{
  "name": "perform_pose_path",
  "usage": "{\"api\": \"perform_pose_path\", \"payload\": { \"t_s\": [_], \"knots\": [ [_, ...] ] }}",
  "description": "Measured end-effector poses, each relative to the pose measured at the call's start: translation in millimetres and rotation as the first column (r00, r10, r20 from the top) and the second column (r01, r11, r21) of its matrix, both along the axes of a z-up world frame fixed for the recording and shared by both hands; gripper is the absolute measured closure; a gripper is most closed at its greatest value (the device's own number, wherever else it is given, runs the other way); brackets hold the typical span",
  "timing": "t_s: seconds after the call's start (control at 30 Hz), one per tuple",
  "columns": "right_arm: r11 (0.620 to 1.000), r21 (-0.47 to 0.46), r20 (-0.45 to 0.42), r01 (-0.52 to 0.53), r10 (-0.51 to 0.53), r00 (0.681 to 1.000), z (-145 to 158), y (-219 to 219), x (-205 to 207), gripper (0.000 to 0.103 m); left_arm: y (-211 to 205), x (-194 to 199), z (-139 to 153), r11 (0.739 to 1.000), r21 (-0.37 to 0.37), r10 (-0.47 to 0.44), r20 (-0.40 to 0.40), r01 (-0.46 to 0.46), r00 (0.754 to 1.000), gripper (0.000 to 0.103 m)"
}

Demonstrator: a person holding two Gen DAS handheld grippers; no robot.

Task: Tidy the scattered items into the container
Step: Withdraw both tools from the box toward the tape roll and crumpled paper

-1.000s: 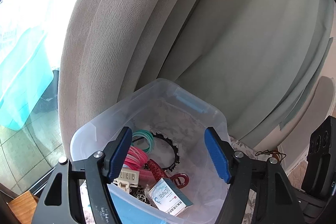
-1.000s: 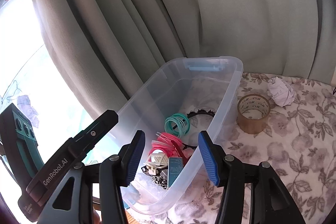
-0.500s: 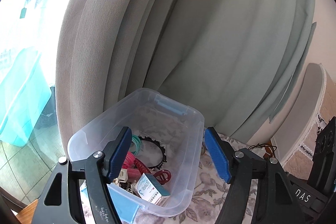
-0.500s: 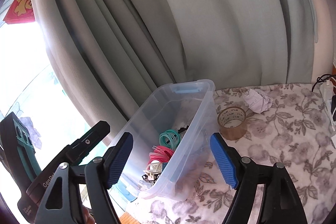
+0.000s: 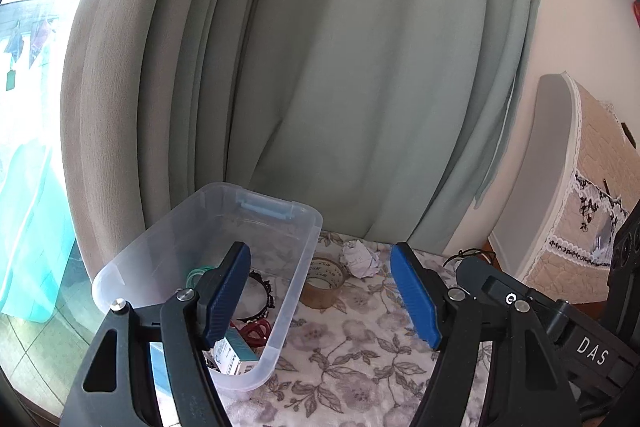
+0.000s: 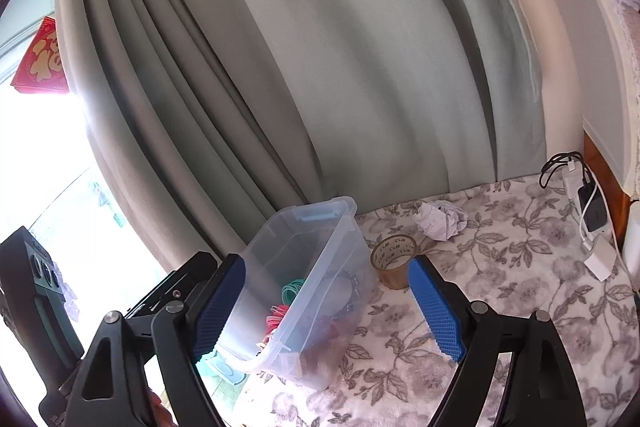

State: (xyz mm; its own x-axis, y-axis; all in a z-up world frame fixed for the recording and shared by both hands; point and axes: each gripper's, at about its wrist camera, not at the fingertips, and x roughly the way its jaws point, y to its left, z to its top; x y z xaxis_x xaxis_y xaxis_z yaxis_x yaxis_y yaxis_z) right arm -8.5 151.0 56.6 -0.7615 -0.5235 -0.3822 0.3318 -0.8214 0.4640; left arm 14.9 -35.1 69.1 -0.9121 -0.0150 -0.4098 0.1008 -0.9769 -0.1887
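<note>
1. Floral cloth [image 6: 500,267] lay before grey curtains [image 6: 340,67].
2. Most items sat inside the container [image 6: 320,227]; tape roll [image 6: 394,259] and crumpled paper [image 6: 440,221], at its three o'clock, remained.
3. Left gripper [image 5: 324,291] and right gripper [image 6: 328,307] were both released, empty.

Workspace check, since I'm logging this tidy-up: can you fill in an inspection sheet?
Surface: floral cloth.
Job's things: clear bin holds bands, clips and a small box; tape roll and crumpled paper lie outside it.
Clutter: nothing seen.
Grippers: left gripper and right gripper open, empty.
Cables: charger and cords at the right edge.
Surroundings: curtain, bright window.
</note>
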Motion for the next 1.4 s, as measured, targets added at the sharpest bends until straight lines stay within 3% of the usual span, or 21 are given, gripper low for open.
{"api": "perform_pose_path", "payload": {
  "t_s": [0.33,0.6,0.73,0.8,0.9,1.03,1.23,1.4],
  "knots": [
    [0.998,-0.033,-0.064,0.061,-0.063,0.996,1.3,41.1,13.5,0.013,37.3,9.5,12.6,0.996,-0.086,0.004,-0.04,-0.008,0.999,0.03],
    [0.99,-0.051,-0.111,0.133,-0.138,0.984,-5.7,70.5,14.6,0.013,43.2,2.9,6.9,1.0,-0.028,0.003,-0.046,-0.005,0.999,0.03],
    [0.986,-0.029,-0.117,0.164,-0.167,0.979,-10.0,80.7,13.2,0.009,45.3,-6.9,-2.3,1.0,0.022,-0.005,-0.009,0.006,1.0,0.03],
    [0.985,-0.027,-0.107,0.17,-0.171,0.979,-13.0,86.1,11.7,0.0,48.7,-12.6,-8.1,1.0,0.022,-0.011,0.018,0.01,1.0,0.03],
    [0.984,-0.025,-0.093,0.177,-0.179,0.979,-17.6,94.2,9.5,0.0,55.5,-18.3,-16.6,0.999,0.028,-0.045,0.048,0.043,0.998,0.03],
    [0.981,-0.021,-0.072,0.193,-0.194,0.978,-26.2,102.1,0.6,0.0,69.3,-27.0,-28.6,0.997,-0.026,-0.073,0.075,0.075,0.995,0.03],
    [0.984,0.022,-0.043,0.178,-0.177,0.983,-41.3,106.4,-20.5,0.0,76.8,-47.1,-51.6,0.994,-0.006,-0.109,0.139,0.111,0.984,0.03],
    [0.988,0.063,0.001,0.143,-0.143,0.99,-55.2,107.7,-42.4,0.0,76.3,-65.0,-68.4,0.996,0.022,-0.092,0.186,0.089,0.978,0.03]
  ]
}}
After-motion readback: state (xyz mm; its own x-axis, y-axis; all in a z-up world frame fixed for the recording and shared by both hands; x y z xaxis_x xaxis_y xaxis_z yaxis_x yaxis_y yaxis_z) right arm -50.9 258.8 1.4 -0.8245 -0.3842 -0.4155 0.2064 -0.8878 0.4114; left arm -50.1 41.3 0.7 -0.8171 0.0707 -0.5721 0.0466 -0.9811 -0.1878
